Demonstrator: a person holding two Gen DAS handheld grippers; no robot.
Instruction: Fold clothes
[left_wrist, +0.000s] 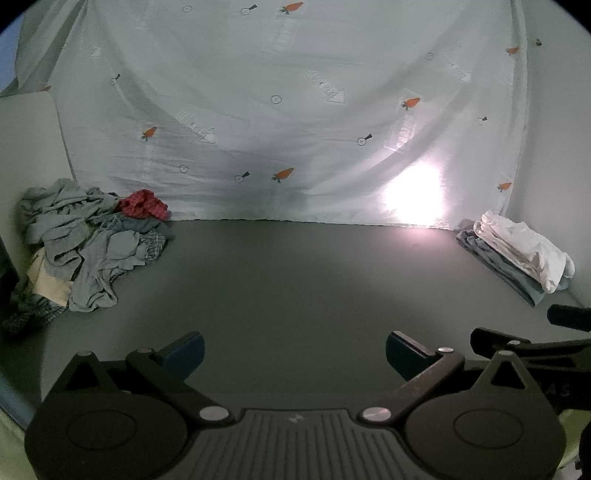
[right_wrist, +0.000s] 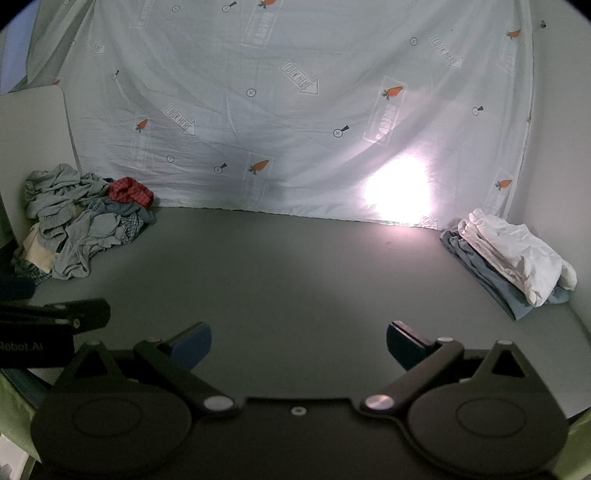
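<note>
Where rumpled, soft heap (left_wrist: 85, 240); crisp folded stack (left_wrist: 517, 254).

A heap of clothes (left_wrist: 85, 240) lies at the counter's (left_wrist: 295, 280) far left. A folded stack (left_wrist: 517, 258) sits far right. A hung sheet (left_wrist: 280, 110) stands behind both.

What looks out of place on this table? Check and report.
Nothing damaged or spilled. The crumpled heap of grey, checked and red clothes at the far left is simply unfolded. On the folded stack at the far right, the white garment lies loose and rumpled over the blue-grey one.
</note>
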